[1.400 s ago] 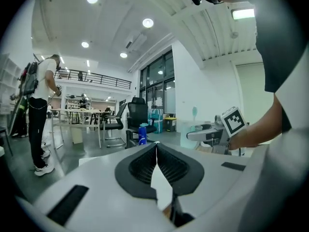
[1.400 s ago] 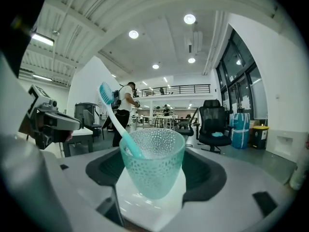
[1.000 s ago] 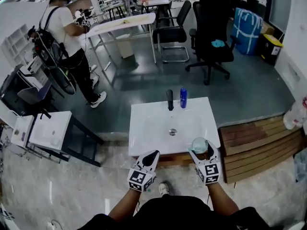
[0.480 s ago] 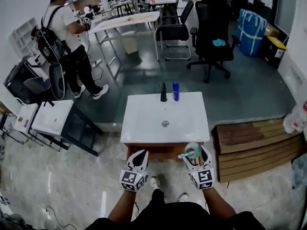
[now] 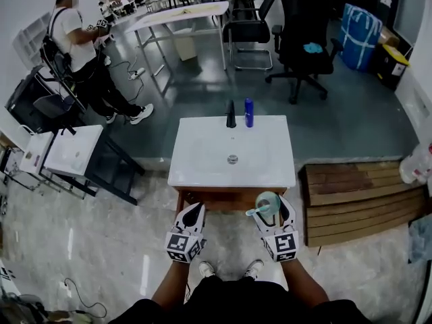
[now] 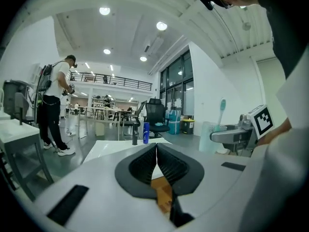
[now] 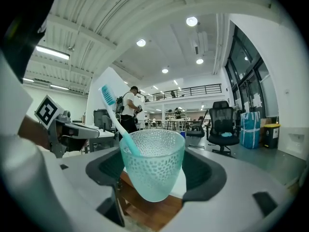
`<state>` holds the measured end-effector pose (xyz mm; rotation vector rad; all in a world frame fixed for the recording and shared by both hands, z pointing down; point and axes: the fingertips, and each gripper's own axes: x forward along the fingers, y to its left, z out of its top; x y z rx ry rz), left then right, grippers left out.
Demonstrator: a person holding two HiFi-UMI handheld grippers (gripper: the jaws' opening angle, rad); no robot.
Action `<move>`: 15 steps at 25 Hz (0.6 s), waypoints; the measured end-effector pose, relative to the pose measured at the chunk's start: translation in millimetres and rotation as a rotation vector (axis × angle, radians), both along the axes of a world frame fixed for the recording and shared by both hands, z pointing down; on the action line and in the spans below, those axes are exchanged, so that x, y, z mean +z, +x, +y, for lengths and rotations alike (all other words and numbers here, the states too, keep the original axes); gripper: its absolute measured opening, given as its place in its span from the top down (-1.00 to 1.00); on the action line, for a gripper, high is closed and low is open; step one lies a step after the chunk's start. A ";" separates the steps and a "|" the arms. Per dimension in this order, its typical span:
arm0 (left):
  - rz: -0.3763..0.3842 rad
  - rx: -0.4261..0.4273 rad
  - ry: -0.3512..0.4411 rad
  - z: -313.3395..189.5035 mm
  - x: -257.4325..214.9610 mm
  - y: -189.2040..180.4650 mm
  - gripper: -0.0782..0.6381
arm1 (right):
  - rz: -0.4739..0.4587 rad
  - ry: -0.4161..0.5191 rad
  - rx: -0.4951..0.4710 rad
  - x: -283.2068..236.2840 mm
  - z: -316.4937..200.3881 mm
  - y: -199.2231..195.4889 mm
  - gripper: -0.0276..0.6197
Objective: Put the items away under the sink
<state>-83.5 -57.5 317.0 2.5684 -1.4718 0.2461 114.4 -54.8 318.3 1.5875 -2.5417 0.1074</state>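
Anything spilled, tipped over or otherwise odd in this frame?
Nothing stands out. The right gripper holds the teal cup with the toothbrush leaning inside; the left gripper is shut and empty. The blue bottle stands upright by the faucet on the sink; no spill shows.

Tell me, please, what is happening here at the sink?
A person stands before a white sink, holding two grippers. The right gripper holds a green cup with a toothbrush in it, near the sink's front edge. The left gripper is shut and empty. A blue bottle and a tap stand at the far edge.
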 end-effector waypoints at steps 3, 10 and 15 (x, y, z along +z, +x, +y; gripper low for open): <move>-0.010 0.033 0.003 -8.0 -0.4 -5.1 0.72 | 0.001 0.001 0.013 -4.1 -2.9 -8.5 -0.26; -0.058 0.094 0.016 -18.9 20.9 -12.6 0.72 | 0.003 -0.046 0.030 21.7 -8.6 -39.3 -0.26; -0.065 0.118 0.037 -31.7 58.6 -15.9 0.72 | 0.007 -0.022 0.032 49.6 -12.6 -55.2 -0.26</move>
